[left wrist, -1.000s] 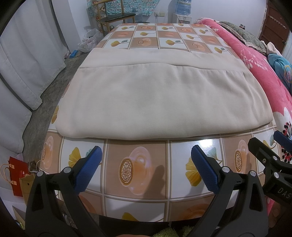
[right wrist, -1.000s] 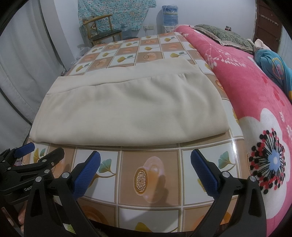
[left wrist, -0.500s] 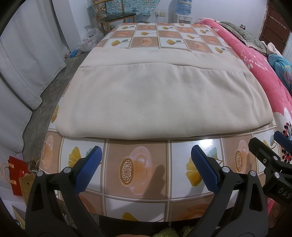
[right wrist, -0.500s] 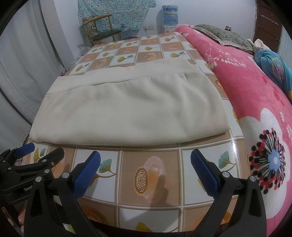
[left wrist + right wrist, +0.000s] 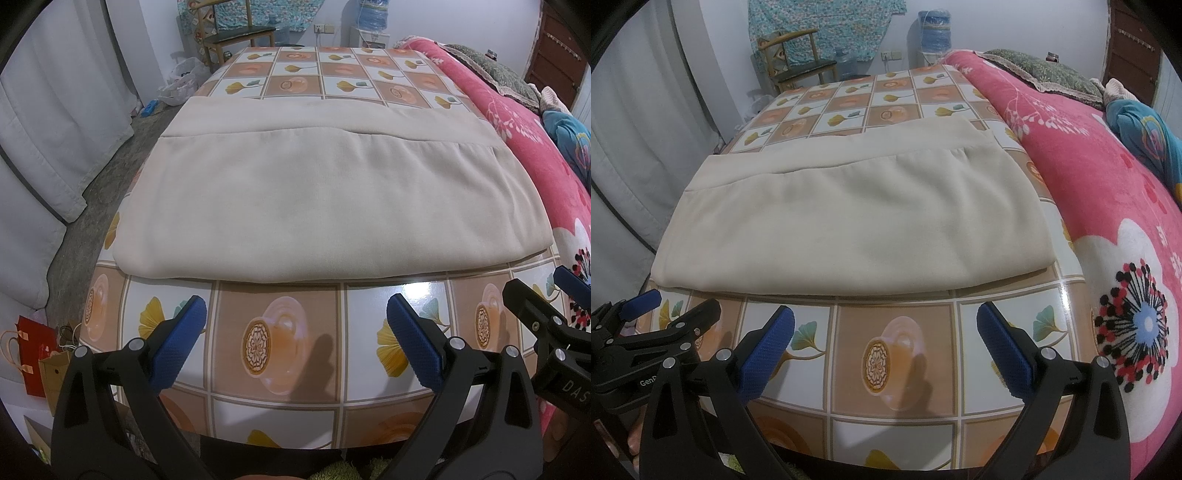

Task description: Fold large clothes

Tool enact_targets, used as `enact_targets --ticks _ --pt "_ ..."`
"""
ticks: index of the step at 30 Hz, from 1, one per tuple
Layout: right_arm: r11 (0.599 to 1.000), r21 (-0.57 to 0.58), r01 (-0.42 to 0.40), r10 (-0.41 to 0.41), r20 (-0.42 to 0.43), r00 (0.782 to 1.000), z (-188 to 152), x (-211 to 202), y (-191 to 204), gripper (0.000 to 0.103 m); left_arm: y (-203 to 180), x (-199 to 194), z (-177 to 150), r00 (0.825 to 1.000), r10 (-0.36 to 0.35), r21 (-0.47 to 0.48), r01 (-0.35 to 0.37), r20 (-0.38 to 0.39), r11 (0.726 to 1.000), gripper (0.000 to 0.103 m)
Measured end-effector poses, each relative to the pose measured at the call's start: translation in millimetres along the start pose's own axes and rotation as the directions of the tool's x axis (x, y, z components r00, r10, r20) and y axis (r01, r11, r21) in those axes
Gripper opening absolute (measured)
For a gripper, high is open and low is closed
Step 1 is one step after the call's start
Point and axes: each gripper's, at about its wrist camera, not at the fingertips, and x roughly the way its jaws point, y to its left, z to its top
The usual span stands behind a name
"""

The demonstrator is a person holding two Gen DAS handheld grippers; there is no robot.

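The table, covered in a glossy oilcloth of orange teacup and yellow leaf squares, is taking up most of the room in front of me, with a pink floral blanket lying just beside its right edge and pale curtains hanging along the left. A wooden chair is standing past the far end of the table.

The beige garment is lying flat on the table, already folded into a broad rectangle. Its long axis is running left to right across the table, its rounded folded edge is facing the near side and a narrower under-layer is showing as a band along the far side. It is sitting closer to the left edge, where its corner is hanging slightly over; bare oilcloth is showing in front of it and beyond it.

Both tools are hovering low over the near end of the table, side by side and level, pointing straight along the table toward the cloth without touching it. The left gripper is sitting with its jaws spread wide and nothing between the blue pads. The right gripper is being held the same way, jaws spread apart and empty, just beside the left one
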Motion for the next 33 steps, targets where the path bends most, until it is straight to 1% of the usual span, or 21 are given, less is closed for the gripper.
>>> enact_targets --ticks 33 --pt "1.0 0.0 0.001 -0.001 0.0 1.0 -0.6 -0.2 1.3 0.096 0.2 -4.3 3.7 1.0 0.002 -0.001 -0.002 0.004 1.0 0.095"
